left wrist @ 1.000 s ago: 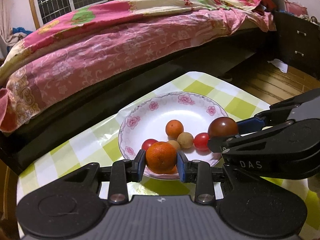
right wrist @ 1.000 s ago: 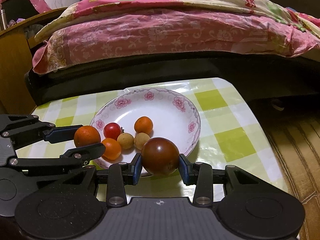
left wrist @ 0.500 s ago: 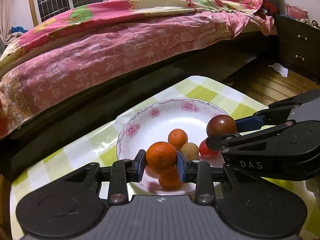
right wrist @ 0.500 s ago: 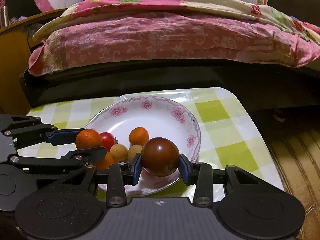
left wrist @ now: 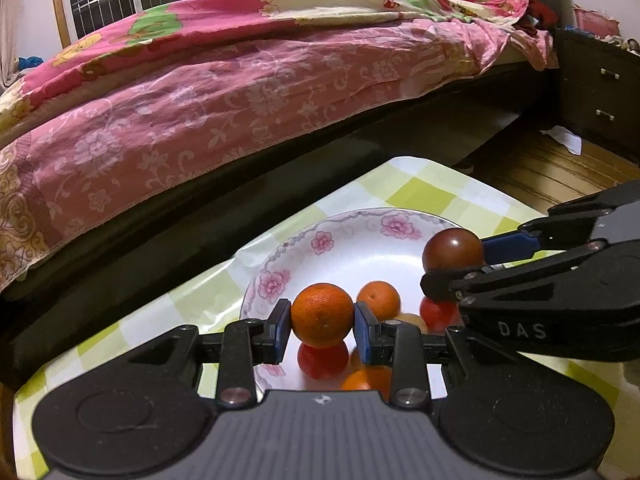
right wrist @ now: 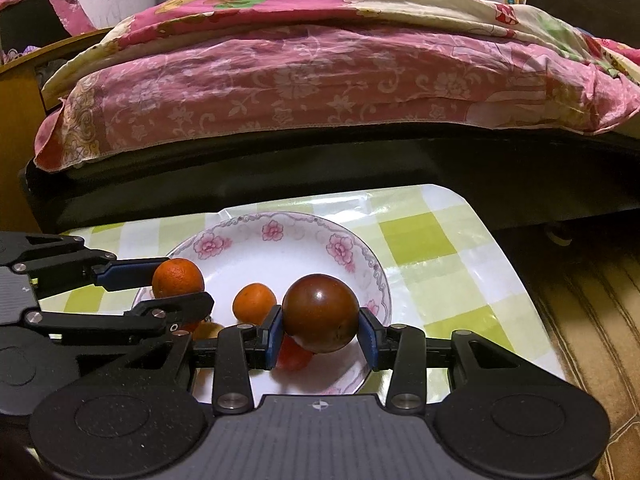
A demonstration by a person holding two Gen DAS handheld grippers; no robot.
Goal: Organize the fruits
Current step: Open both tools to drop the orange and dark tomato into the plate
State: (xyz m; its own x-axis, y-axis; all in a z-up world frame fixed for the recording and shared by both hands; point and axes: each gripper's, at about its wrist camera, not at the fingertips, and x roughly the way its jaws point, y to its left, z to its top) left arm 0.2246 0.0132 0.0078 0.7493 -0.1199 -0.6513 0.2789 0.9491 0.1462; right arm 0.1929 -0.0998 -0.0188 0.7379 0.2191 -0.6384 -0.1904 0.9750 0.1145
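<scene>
the left tool (left wrist: 322, 326) is closed on an orange (left wrist: 322, 315), its two blue pads pressing the fruit's left and right sides, the black fingers reaching straight forward and level from the wide body at the bottom of its own view. in the right view it enters from the left edge, one finger above the other, tips pointing right. the right tool (right wrist: 320, 330) is clamped on a dark red-brown fruit (right wrist: 320, 312), blue pads flat against both sides, fingers level. in the left view it comes in from the right edge, tips pointing left, the two tools close side by side.
</scene>
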